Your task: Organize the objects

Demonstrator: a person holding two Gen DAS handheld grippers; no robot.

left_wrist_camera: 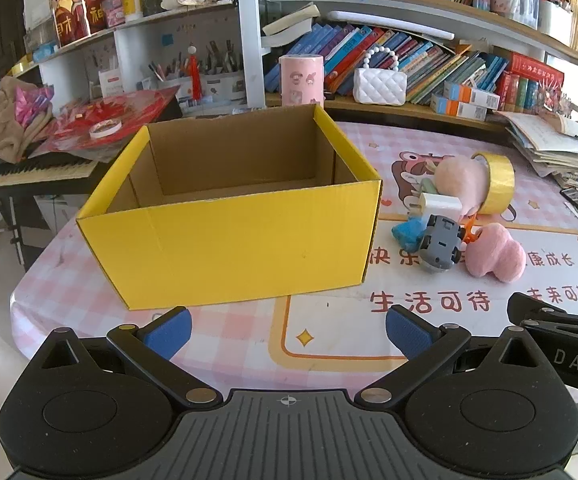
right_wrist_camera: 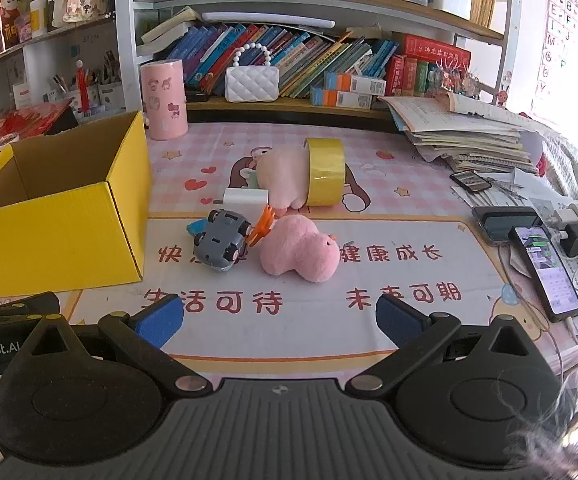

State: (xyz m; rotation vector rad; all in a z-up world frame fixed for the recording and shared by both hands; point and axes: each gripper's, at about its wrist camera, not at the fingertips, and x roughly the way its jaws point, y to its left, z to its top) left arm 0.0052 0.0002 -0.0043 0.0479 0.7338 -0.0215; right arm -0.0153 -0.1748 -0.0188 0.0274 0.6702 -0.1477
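- The yellow box [left_wrist_camera: 229, 216] fills my left wrist view, straight ahead of my left claw [left_wrist_camera: 289, 334] and just beyond its blue pads [left_wrist_camera: 171, 330]; its top is open and I see bare cardboard inside.
- My left claw stands wide open over the pink checked table mat [left_wrist_camera: 329, 344], holding nothing.
- Ahead and to the right of that claw, beside the box, lies a cluster of small things: a grey toy car [left_wrist_camera: 441, 246] on its back, a blue piece [left_wrist_camera: 407, 234] touching it on its left, and a pink plush [left_wrist_camera: 495, 254] on its right.
- Farther off in the same cluster I see a paler pink plush [left_wrist_camera: 459, 180] with a roll of yellow tape [left_wrist_camera: 497, 182] against it, and a white block [left_wrist_camera: 439, 202] in front of it.
- At the right edge, the black frame of my right claw [left_wrist_camera: 561, 328] shows level with the left one.

- From the right wrist view, my right claw [right_wrist_camera: 279, 318] is also spread wide and empty, above the mat's red lettering.
- The grey toy car [right_wrist_camera: 221, 246] lies ahead and slightly left of it, wheels up, with the pink plush [right_wrist_camera: 299, 250] just beside it, straight ahead.
- An orange piece [right_wrist_camera: 263, 226] sits between car and plush, touching both as far as I can tell.
- Beyond them the yellow tape [right_wrist_camera: 325, 172] stands on edge around or against the paler plush [right_wrist_camera: 283, 178]; I cannot tell which.
- The yellow box [right_wrist_camera: 61, 216] is to the far left, apart from the toys.
- To the far right a phone [right_wrist_camera: 545, 270] lies with its screen lit.
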